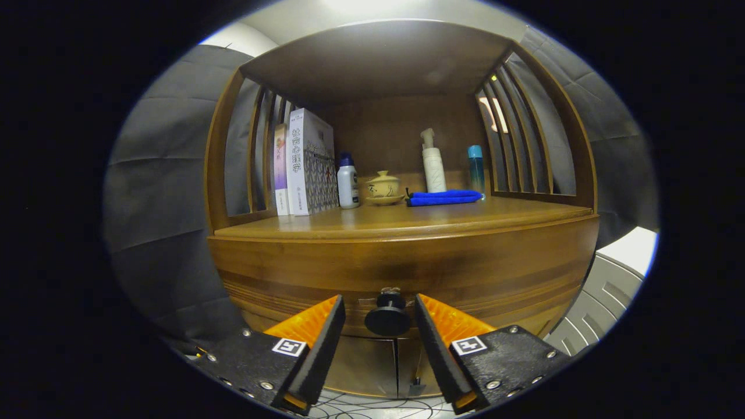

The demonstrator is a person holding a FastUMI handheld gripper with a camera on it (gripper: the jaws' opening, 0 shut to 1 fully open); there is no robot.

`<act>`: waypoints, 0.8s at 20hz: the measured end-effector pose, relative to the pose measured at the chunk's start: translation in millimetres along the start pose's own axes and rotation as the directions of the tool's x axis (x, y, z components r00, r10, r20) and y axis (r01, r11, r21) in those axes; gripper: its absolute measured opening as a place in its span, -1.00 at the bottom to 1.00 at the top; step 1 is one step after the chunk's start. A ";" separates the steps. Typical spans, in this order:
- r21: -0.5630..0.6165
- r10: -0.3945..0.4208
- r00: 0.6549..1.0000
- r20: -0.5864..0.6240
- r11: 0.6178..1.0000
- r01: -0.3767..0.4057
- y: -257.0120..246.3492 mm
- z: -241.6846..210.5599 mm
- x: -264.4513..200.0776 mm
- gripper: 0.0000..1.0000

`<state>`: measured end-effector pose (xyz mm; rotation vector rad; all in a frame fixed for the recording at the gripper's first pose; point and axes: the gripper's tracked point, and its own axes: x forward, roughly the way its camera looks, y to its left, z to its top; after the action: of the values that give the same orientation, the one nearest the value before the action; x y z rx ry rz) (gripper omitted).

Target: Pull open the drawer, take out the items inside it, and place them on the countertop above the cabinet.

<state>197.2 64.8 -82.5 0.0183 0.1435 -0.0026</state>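
Note:
A wooden cabinet stands in front of me, its drawer front (pixel 401 273) closed under the countertop (pixel 407 221). A round black knob (pixel 387 314) sticks out of the drawer front. My gripper (pixel 379 305) is open, its orange-and-black fingers (pixel 314 326) standing on either side of the knob without touching it. The knob sits in the gap between the fingertips. The inside of the drawer is hidden.
On the countertop stand books (pixel 305 163) at the left, a small white bottle (pixel 348 181), a lidded tea bowl (pixel 382 187), a folded blue cloth (pixel 445 197), a white pump bottle (pixel 433 163) and a blue bottle (pixel 476 166). Slatted sides enclose the shelf. Cabinet doors (pixel 372 364) lie below the drawer.

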 end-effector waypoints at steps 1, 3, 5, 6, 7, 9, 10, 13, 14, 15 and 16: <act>-0.001 -0.012 1.000 -0.001 1.000 0.012 -3.4 -0.8 2.2 0.37; 0.027 -0.024 1.000 -0.010 0.999 0.024 -6.9 -3.9 4.9 0.16; 0.055 -0.016 1.000 -0.026 0.998 0.018 -6.9 -5.8 7.6 0.00; 0.053 -0.016 0.999 -0.030 0.998 0.017 -7.0 -5.9 8.9 0.00; 0.045 -0.016 0.999 -0.037 0.999 0.017 -6.9 -6.8 10.3 -0.01; 0.018 -0.021 0.999 -0.039 1.000 0.022 -6.1 -7.3 10.4 -0.07; 0.004 -0.023 0.999 -0.040 1.000 0.023 -6.1 -7.1 9.7 -0.14; -0.009 -0.021 0.998 -0.056 1.000 0.020 -6.5 -9.7 6.1 -0.29; -0.011 -0.020 0.998 -0.054 1.000 0.019 -6.1 -10.1 2.6 -0.31; -0.014 -0.018 0.999 -0.047 1.000 0.018 -5.2 -9.5 -0.3 -0.31; -0.019 -0.016 0.999 -0.043 1.000 0.016 -4.7 -9.9 -4.8 -0.31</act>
<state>191.0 60.3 -91.7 -0.0013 0.1871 -0.0168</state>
